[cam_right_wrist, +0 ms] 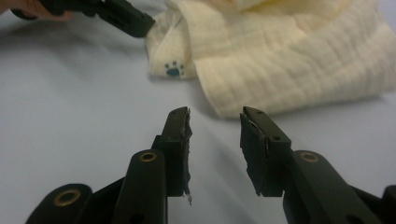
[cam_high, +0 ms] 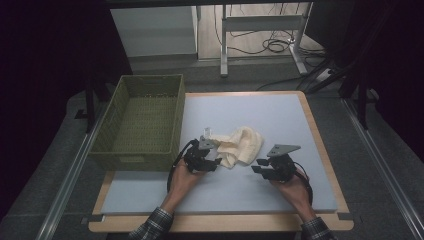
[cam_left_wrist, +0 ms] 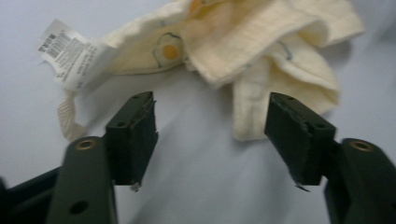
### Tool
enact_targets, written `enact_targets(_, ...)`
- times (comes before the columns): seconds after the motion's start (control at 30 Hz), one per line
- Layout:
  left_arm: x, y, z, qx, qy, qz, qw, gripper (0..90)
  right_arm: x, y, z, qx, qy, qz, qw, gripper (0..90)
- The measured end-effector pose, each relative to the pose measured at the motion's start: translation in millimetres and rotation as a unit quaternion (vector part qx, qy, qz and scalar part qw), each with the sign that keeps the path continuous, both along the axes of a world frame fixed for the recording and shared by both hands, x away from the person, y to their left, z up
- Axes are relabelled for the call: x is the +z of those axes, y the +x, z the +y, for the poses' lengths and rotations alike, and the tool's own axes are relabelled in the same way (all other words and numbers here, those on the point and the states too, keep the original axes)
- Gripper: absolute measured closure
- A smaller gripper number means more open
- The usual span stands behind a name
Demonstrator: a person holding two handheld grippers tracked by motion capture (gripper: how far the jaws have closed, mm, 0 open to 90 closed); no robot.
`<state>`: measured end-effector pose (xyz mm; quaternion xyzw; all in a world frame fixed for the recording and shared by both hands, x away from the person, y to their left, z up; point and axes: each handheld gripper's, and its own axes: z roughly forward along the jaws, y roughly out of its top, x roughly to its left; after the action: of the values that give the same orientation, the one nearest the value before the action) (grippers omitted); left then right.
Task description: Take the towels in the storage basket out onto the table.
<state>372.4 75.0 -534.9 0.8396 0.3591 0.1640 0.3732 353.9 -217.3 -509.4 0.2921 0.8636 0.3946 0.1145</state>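
A crumpled cream cloth (cam_high: 243, 144) lies near the middle of the grey table (cam_high: 300, 125). The left gripper (cam_high: 209, 156), reaching from the near edge, sits at the cloth's left side, jaws spread and empty. The right gripper (cam_high: 261, 166) rests just right of the cloth, pointing toward it, jaws narrowly apart with nothing between them.

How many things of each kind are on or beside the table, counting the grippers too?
Cream cloth with a label: 1
Green woven basket: 1
Handheld grippers: 2, the left gripper and the right gripper
Total: 4
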Motion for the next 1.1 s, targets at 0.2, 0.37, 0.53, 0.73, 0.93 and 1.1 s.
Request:
enact_targets(0.2, -8.0, 7.3, -0.2, 0.021, 0.001, 0.011, 0.9997, 19.4, 5.6, 14.1, 26.0, 0.014, -0.003, -0.010, 0.9998, 63.1)
enact_targets(0.37, -9.6, 10.7, 2.0, 0.032, -0.009, 0.028, 0.9990, 16.5, 6.5, 25.8, 47.3, 0.022, -0.004, -0.009, 0.9997, 57.8)
enact_targets(0.53, -10.2, 11.0, 2.0, 0.038, -0.011, 0.030, 0.9988, 14.5, -1.2, 34.4, 67.8, 0.020, -0.028, -0.013, 0.9993, 60.6)
enact_targets(0.73, -10.3, 11.0, 2.1, 0.038, -0.011, 0.030, 0.9988, 14.5, -2.4, 34.4, 70.6, 0.005, -0.057, -0.041, 0.9975, 87.9)
enact_targets(0.93, -10.8, 11.0, 1.6, 0.039, -0.017, 0.029, 0.9987, 14.5, 21.0, 22.0, 39.9, -0.004, -0.053, -0.060, 0.9968, 87.9)
enact_targets(1.1, -10.8, 11.1, 1.6, 0.040, -0.017, 0.029, 0.9986, 14.5, 36.8, 13.0, 0.9, -0.027, -0.045, -0.064, 0.9966, 87.9)
